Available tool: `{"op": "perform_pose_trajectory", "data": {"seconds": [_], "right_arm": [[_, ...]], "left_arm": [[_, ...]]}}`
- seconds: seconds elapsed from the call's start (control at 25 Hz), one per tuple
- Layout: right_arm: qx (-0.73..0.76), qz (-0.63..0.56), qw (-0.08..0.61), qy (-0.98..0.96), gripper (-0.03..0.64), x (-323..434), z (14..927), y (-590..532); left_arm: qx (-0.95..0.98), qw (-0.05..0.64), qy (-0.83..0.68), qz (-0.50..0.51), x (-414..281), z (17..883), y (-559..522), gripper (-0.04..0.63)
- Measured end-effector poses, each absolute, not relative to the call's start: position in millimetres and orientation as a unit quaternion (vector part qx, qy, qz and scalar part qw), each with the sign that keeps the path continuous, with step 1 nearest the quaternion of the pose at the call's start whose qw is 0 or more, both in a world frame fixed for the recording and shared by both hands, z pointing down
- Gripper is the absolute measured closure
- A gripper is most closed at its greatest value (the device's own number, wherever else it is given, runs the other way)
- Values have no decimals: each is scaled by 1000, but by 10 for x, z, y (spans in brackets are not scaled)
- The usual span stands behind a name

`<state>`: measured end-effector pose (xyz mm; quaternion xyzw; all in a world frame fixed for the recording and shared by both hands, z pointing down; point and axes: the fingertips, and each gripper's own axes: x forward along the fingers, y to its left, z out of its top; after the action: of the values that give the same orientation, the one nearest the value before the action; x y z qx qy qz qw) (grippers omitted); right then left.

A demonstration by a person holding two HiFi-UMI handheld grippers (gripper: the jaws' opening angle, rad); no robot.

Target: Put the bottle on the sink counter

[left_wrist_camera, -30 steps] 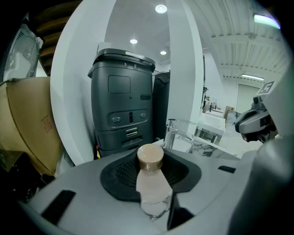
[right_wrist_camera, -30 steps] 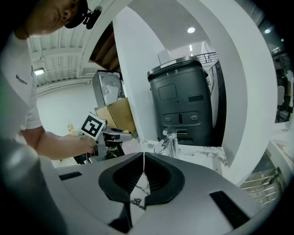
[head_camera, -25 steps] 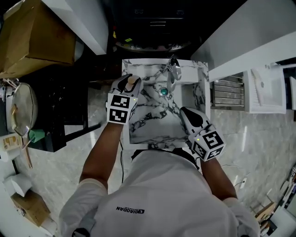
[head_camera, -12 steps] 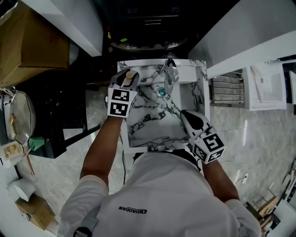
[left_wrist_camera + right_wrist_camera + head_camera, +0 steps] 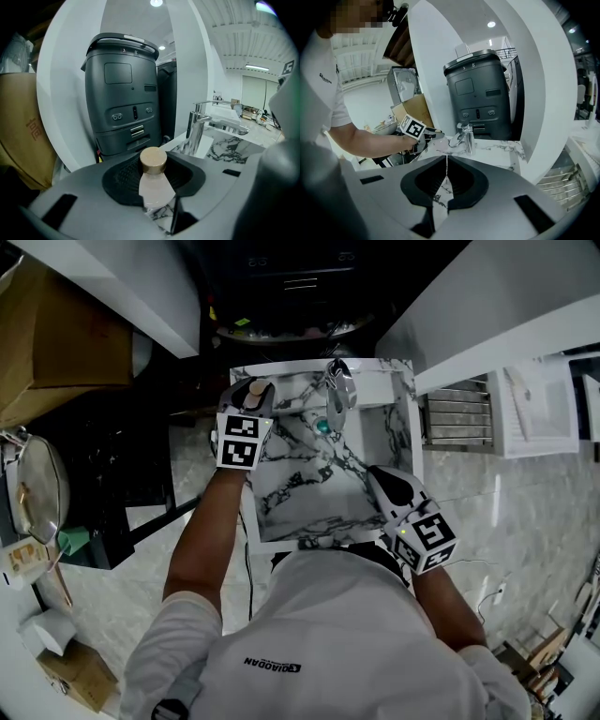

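A small pale bottle with a tan cap stands upright between the black pads of my left gripper, which is shut on it. In the head view my left gripper holds it over the back left corner of the marble sink counter, left of the chrome faucet. Whether the bottle's base rests on the marble is hidden. My right gripper hovers at the basin's front right, shut and empty; in its own view the jaws meet at a thin slit.
A dark grey machine stands just behind the sink. White curved panels flank it. A cardboard box and a lidded pot are at the left, a metal rack at the right. The basin drain lies below the faucet.
My left gripper has carried the bottle further away, towards the back left corner of the sink counter. The right gripper has hardly moved.
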<state>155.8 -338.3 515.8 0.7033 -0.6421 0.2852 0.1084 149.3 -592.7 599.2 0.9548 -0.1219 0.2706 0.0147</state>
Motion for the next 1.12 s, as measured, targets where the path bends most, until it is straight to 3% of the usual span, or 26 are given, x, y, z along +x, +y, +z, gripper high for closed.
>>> {"op": "perform_pose_trajectory", "data": {"seconds": [1.12], "right_arm": [[715, 297, 111, -623, 575, 1587, 5233, -3341]], "left_arm": [[956, 9, -110, 272, 1564, 6233, -6025, 456]]}}
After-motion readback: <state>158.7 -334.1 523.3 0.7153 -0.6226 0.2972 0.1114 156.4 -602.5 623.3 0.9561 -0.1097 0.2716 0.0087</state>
